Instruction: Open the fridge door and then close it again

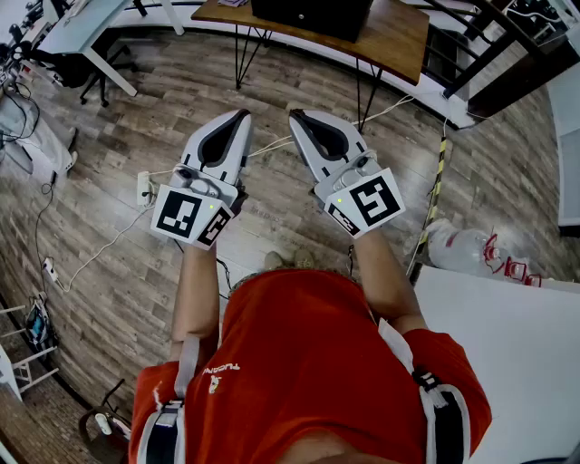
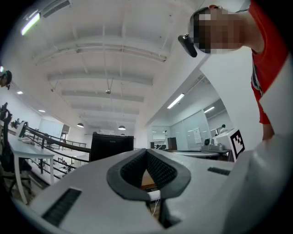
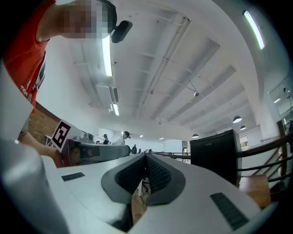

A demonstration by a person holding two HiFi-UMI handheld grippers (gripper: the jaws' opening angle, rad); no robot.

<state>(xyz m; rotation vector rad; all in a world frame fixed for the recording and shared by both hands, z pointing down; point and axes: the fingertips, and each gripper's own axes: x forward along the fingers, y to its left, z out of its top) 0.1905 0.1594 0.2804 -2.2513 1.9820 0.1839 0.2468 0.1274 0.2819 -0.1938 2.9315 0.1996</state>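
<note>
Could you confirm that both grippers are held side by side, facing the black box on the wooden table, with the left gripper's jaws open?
Not open: the left gripper view shows the left gripper with its jaws shut and nothing between them. The rest holds.

Black fridge [image 1: 313, 16], red shirt [image 1: 308, 362], grey-brown plank floor [image 1: 127, 281]

a grey-brown wood plank floor [image 1: 100, 136] spreads out; a brown wooden table on black hairpin legs [image 1: 403, 36] stands ahead; strip lights [image 2: 176, 100] glow on the white ceiling [image 2: 110, 45].

Power strip [image 1: 143, 188] on wood floor [image 1: 136, 304]
</note>
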